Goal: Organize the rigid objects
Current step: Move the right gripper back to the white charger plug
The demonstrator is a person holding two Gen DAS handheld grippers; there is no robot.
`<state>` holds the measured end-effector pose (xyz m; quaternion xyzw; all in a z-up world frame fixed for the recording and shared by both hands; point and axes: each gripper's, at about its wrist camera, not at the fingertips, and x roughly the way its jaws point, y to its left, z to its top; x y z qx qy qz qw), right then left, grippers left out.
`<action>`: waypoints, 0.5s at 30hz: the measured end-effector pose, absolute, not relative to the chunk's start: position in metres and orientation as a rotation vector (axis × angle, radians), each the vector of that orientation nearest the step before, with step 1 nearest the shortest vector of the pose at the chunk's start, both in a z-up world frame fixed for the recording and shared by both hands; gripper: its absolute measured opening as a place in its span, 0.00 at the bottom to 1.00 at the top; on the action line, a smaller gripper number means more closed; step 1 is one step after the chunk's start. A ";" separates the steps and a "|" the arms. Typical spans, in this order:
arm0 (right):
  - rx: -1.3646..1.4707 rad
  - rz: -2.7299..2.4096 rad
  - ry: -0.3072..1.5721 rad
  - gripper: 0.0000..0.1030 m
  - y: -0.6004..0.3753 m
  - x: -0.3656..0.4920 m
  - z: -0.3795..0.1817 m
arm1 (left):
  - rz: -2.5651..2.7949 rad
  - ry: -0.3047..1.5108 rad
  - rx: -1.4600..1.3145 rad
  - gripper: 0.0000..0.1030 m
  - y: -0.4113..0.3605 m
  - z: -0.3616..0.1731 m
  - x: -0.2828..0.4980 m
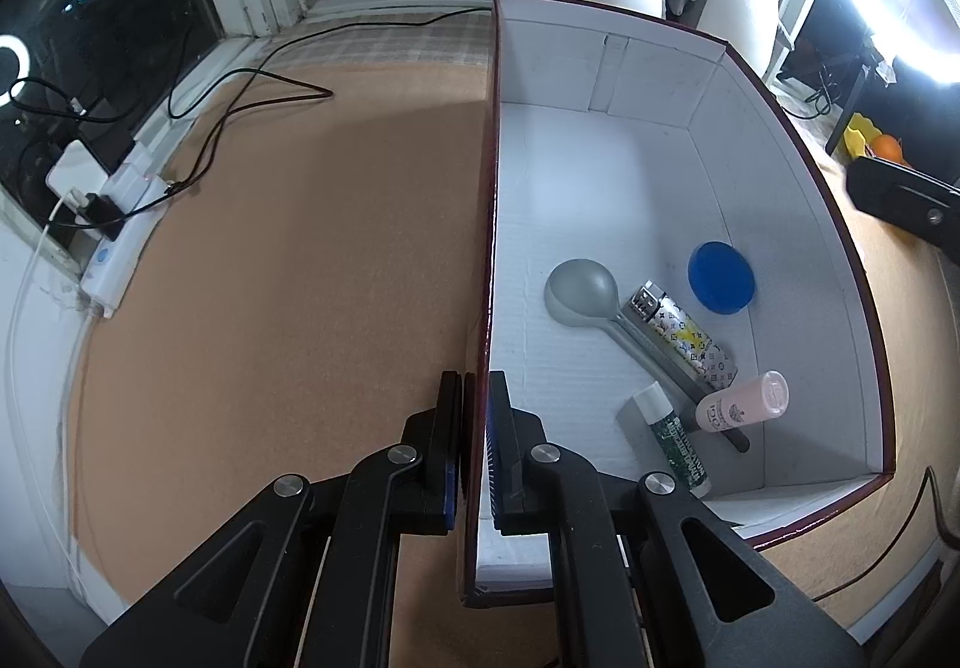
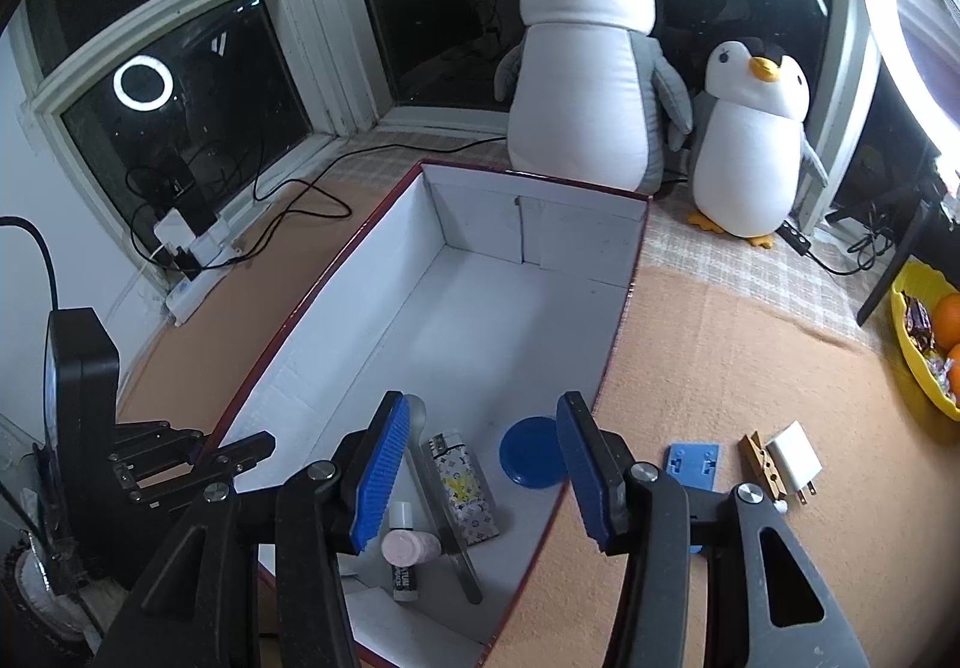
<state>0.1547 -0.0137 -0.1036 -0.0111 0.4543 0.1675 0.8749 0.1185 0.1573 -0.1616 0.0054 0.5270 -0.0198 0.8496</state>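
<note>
Left gripper (image 1: 477, 452): black jaws with blue ribbed pads, clamped on the near end of the left side wall of the box, one jaw outside, one inside

Box (image 1: 606, 68): open rectangular cardboard, dark red outside, white inside, resting on tan corkboard table top (image 1: 270, 248)

Right gripper (image 2: 480, 473): jaws apart, nothing between the pads; hangs over the near right part of the box, left pad above the box contents, right pad over the right wall

Inside the box, all clustered at the near right end, just beyond the left gripper and below the right one:
- grey plastic measuring spoon (image 1: 579, 290), bowl toward the box middle, handle running back under the other items
- patterned lighter with metal top (image 1: 684, 335), lying against the spoon handle
- round blue plastic lid (image 1: 722, 277), flat on the floor near the right wall
- small pale pink bottle (image 1: 744, 401), on its side across the spoon handle
- green-and-white lip balm stick (image 1: 672, 437), beside the pink bottle, nearest the front wall

Outside the box, on the table right of the right wall, just past the right gripper:
- flat blue plastic bracket (image 2: 694, 465)
- wooden clothespin (image 2: 761, 464)
- white plug-in charger cube (image 2: 793, 461), touching the clothespin

Far end: two plush penguins (image 2: 585, 68) by the window
</note>
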 end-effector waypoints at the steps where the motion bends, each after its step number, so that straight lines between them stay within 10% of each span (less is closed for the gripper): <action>1: -0.016 0.344 0.945 0.46 -0.017 0.154 -0.103 | -0.043 1.111 0.013 0.06 0.157 -0.162 0.119; 15: 0.133 0.137 0.915 0.46 -0.118 0.133 -0.113 | -0.066 1.118 0.043 0.06 0.155 -0.162 0.124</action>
